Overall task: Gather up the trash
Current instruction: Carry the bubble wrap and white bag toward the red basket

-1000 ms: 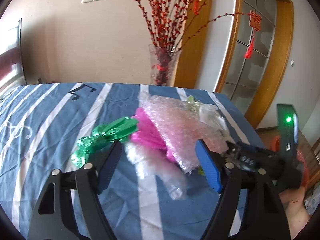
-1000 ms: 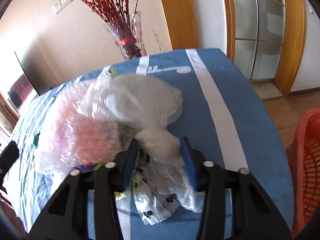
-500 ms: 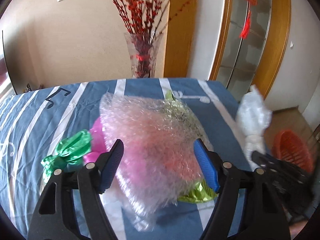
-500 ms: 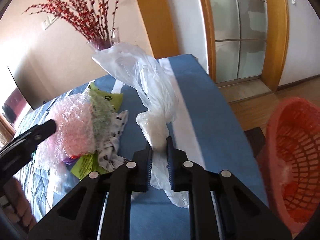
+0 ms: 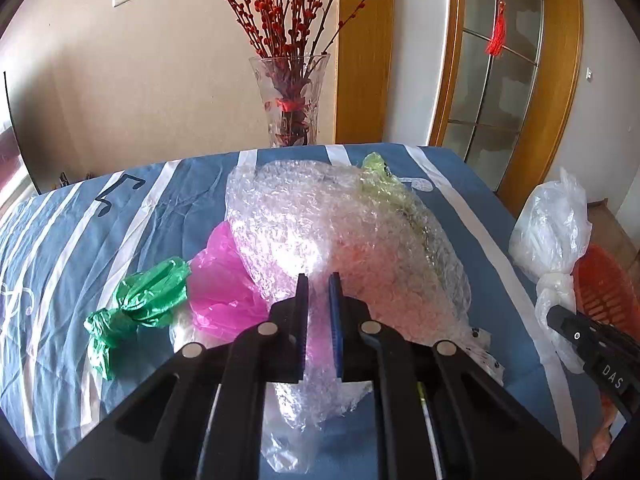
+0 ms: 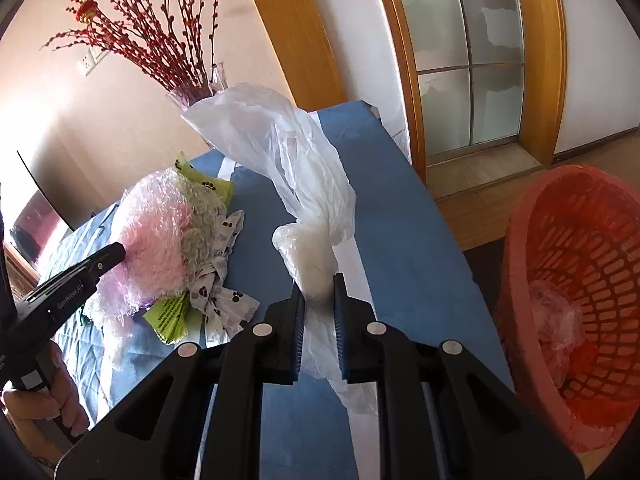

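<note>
My left gripper [image 5: 319, 280] is shut on the near edge of a sheet of bubble wrap [image 5: 340, 236] that lies over a pile of trash on the blue striped table. A pink bag [image 5: 224, 292] and a green bag [image 5: 140, 300] lie left of it. My right gripper [image 6: 318, 280] is shut on a white plastic bag [image 6: 288, 148] and holds it up above the table's right part. That bag also shows in the left wrist view [image 5: 554, 228]. An orange basket [image 6: 580, 280] stands on the floor to the right with clear plastic inside.
A glass vase [image 5: 290, 100] with red branches stands at the table's far edge. Green and paw-print wrappers [image 6: 208, 292] lie under the bubble wrap. A wooden door frame [image 6: 540, 60] and glass door are behind the table's right end.
My left gripper has closed on the bubble wrap; it was open half a second ago. My right gripper has carried the white bag a little further toward the basket.
</note>
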Action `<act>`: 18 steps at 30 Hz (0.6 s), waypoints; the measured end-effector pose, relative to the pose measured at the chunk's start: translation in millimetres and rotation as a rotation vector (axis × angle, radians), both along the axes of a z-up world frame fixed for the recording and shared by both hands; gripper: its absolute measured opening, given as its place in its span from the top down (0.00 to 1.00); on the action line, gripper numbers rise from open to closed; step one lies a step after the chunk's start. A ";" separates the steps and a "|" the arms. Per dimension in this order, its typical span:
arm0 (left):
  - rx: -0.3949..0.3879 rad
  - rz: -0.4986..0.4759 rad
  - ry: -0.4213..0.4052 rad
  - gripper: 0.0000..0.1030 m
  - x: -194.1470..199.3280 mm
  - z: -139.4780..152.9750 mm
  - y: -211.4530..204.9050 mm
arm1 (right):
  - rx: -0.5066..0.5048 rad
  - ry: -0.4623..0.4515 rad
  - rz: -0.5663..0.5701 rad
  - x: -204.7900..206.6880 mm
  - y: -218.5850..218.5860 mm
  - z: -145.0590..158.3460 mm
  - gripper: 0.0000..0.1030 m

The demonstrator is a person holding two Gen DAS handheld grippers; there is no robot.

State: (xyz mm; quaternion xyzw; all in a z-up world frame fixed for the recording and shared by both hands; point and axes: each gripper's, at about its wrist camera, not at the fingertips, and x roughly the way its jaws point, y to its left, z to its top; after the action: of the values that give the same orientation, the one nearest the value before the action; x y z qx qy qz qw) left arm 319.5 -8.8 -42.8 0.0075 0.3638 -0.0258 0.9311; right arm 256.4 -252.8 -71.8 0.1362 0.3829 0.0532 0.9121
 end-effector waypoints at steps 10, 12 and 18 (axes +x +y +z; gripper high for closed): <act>0.091 0.013 -0.006 0.56 1.4 -5.2 -23.1 | 0.014 0.014 -0.012 -5.1 -9.7 -1.0 0.86; 0.116 0.007 0.001 0.77 2.3 -9.7 -25.7 | 0.011 0.015 -0.012 -7.4 -10.6 -1.0 0.86; 0.048 -0.056 -0.028 0.92 -10.1 4.1 -15.8 | 0.015 0.008 -0.017 -13.9 -16.4 1.7 0.86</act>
State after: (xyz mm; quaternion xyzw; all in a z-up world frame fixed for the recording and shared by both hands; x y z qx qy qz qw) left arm 309.4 -24.6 -38.8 0.0407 0.3508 -0.0430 0.9346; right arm 242.5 -269.2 -70.1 0.1466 0.3850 0.0477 0.9099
